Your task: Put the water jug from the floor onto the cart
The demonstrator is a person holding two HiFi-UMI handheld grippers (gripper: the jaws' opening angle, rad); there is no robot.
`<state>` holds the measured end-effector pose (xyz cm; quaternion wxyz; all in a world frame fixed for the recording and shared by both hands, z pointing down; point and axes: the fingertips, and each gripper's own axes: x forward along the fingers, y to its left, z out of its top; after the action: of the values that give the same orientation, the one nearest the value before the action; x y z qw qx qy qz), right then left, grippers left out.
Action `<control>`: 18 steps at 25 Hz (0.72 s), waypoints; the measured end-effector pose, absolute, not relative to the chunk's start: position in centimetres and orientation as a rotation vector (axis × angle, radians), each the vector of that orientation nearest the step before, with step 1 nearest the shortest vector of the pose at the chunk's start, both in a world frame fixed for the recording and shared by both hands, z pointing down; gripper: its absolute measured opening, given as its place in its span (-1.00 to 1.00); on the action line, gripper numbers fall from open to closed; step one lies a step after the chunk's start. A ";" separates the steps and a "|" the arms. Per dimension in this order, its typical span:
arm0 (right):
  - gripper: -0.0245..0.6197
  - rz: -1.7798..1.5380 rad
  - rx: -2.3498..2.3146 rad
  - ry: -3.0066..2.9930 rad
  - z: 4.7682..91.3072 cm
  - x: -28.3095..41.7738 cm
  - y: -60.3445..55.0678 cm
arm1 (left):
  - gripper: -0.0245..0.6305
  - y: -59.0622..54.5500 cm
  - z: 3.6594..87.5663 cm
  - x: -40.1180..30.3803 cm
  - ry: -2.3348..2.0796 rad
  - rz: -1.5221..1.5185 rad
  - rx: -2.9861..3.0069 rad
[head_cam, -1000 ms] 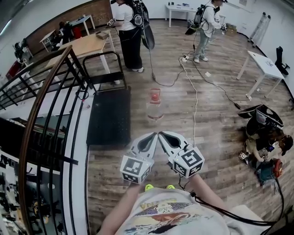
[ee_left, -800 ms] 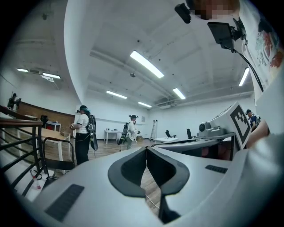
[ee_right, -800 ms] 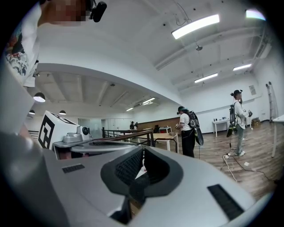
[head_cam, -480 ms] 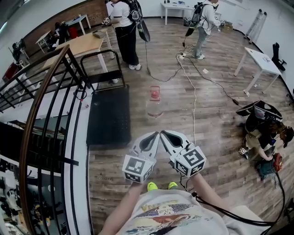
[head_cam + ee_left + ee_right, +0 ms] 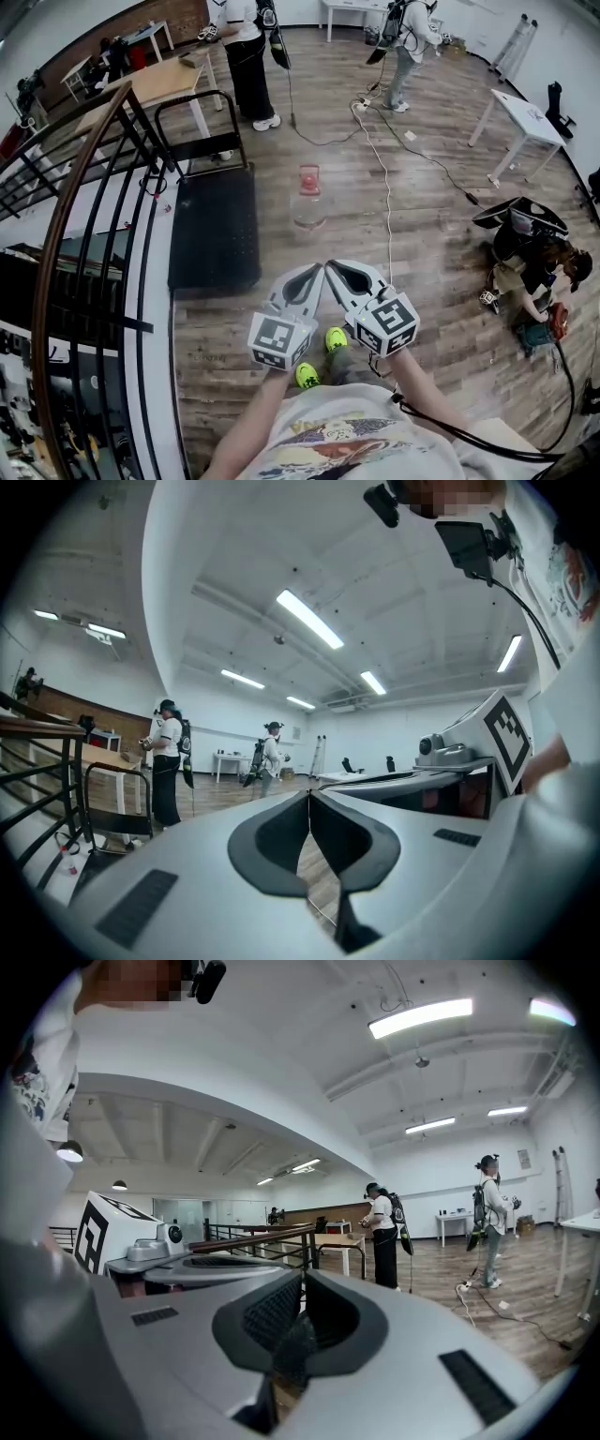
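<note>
A clear water jug with a red cap stands upright on the wooden floor, in the head view's middle. To its left lies the black flat cart with its handle at the far end. Both grippers are held side by side in front of the person's chest, well short of the jug. My left gripper is shut with nothing in it, and my right gripper is shut and empty too. In the left gripper view the jaws meet; in the right gripper view the jaws meet as well. The jug shows in neither gripper view.
A black stair railing runs along the left. A white cable trails across the floor right of the jug. Two people stand at the far end by tables; another person crouches at the right near a white table.
The person has stepped forward: the jug and cart have slid a little closer and higher in the head view, and a green shoe now shows under the grippers. Both grippers stay shut.
</note>
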<state>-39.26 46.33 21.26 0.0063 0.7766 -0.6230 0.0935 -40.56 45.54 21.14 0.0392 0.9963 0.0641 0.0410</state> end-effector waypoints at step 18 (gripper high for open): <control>-0.84 0.358 2.394 -1.946 23.7 -33.9 43.3 | -0.88 42.8 22.6 -35.5 0.132 0.188 3.072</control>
<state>-33.89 43.33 23.65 0.0179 0.7708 -0.6264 0.1151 -35.50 42.75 22.61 0.0305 0.9968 0.0429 0.0609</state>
